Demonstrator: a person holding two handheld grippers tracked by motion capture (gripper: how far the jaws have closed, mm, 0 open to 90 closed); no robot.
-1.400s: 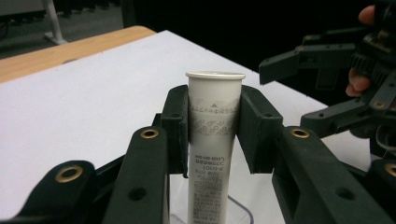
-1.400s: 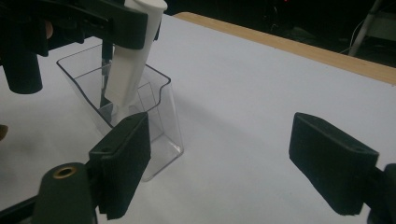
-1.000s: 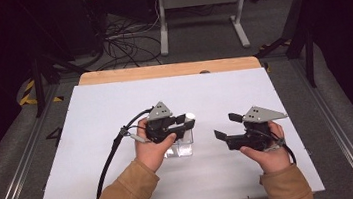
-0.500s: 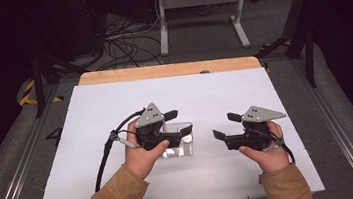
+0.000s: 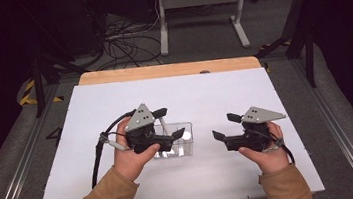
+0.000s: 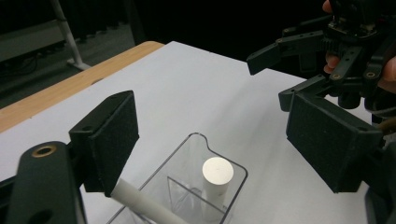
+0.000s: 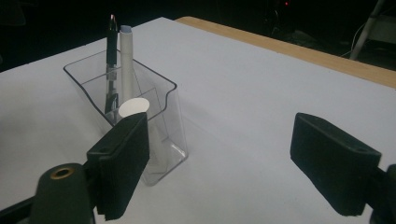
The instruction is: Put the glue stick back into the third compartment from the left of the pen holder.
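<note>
A: Your left gripper (image 6: 212, 135) has just been opening its jaws, nothing between them; the white cylinder (image 6: 217, 171) is standing in the clear holder (image 6: 233, 175) below.

B: So that piece is looking delivered. Your right gripper (image 7: 236, 161) is waiting wide open and empty, right of the holder.

Bright lit table, dark surroundings, soft focus

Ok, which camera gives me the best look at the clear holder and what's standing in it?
The right gripper view: the clear holder shows whole from the side, with a black pen and a white marker upright inside. The left gripper view looks down into one end of it; in the high view the left gripper covers part of it.
</note>
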